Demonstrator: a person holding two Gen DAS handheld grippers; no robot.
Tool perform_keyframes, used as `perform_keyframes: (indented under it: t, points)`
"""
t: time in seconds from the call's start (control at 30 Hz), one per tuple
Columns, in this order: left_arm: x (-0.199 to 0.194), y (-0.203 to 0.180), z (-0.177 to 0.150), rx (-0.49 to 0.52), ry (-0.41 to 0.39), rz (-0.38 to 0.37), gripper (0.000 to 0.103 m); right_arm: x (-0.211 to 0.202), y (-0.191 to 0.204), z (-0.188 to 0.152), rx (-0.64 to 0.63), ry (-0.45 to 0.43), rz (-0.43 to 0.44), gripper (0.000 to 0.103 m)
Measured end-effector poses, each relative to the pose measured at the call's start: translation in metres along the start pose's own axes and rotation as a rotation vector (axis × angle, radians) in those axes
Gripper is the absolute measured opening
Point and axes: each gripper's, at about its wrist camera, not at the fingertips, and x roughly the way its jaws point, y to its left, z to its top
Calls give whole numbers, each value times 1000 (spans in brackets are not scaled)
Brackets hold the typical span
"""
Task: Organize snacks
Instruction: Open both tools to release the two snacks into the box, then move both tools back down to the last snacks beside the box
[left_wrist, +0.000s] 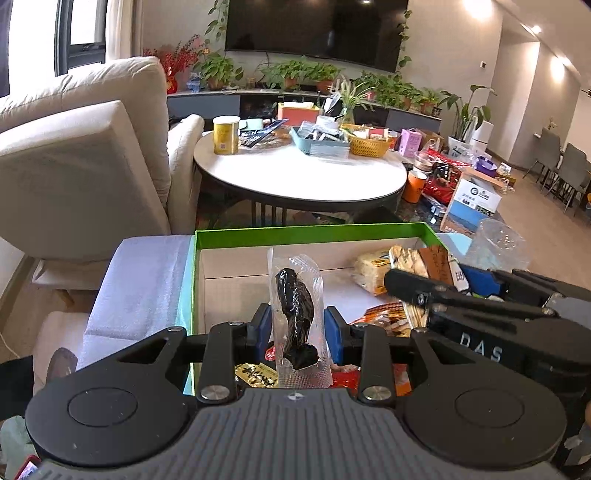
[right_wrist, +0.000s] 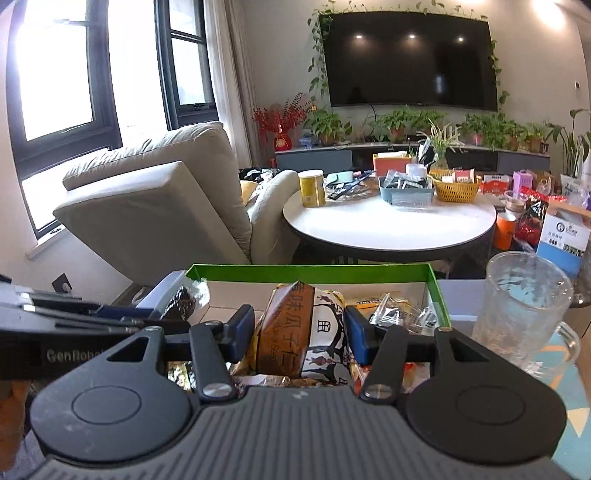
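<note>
Left wrist view: left gripper (left_wrist: 297, 332) clamped on upright clear pouch of dark snack (left_wrist: 297, 314), above green-rimmed box (left_wrist: 310, 233); loose packets at 3 o'clock. Right wrist view: right gripper (right_wrist: 297, 328) pinching brown-and-white seed packet (right_wrist: 301, 332) over same box; glass mug (right_wrist: 524, 310) at 3 o'clock.

I see a beige fabric armchair (right_wrist: 166, 199) beside dark-framed bright windows (right_wrist: 62, 74), a round white surface (right_wrist: 388, 225), and a wall-mounted black television (right_wrist: 410, 59) above potted green plants (right_wrist: 406, 123).
</note>
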Motion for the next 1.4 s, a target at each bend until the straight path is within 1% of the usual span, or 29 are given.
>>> perform_keyframes:
  t: [0.1,0.17,0.23,0.37,0.5,0.77,0.9,1.03,1.13,1.23,1.33,1.4]
  points:
    - [7,5,3,-28,9,24,30,8,2,6,-1,7,-20,59]
    - [7,10,4,-49,9,31,34,14,4,8,-9,14,-47,59]
    - [4,16,6,-70,4,26,40,12,3,9,1,-3,-62,59]
    - [-3,18,6,-79,-12,29,43,3,-3,8,35,-28,-45,59]
    - [-11,12,0,-62,-16,13,44,-8,-4,7,2,-34,-66,59]
    - [-35,-8,-13,-2,-31,-33,44,-44,-14,2,-65,-77,-96,59]
    - [-48,-18,-20,16,-38,-58,44,-62,-25,-9,-58,-78,-110,59]
    - [-57,-33,-28,56,-31,-108,44,-77,-36,-26,-64,-63,-131,59]
    - [-61,-50,-36,97,-14,-134,44,-83,-44,-43,-72,-41,-186,59]
    - [-65,-64,-44,130,-3,-149,44,-86,-56,-54,-28,-17,-195,59]
    - [-65,-72,-55,128,25,-170,44,-86,-61,-63,-1,14,-168,59]
    - [-61,-79,-65,142,66,-188,44,-85,-61,-73,-19,29,-183,59]
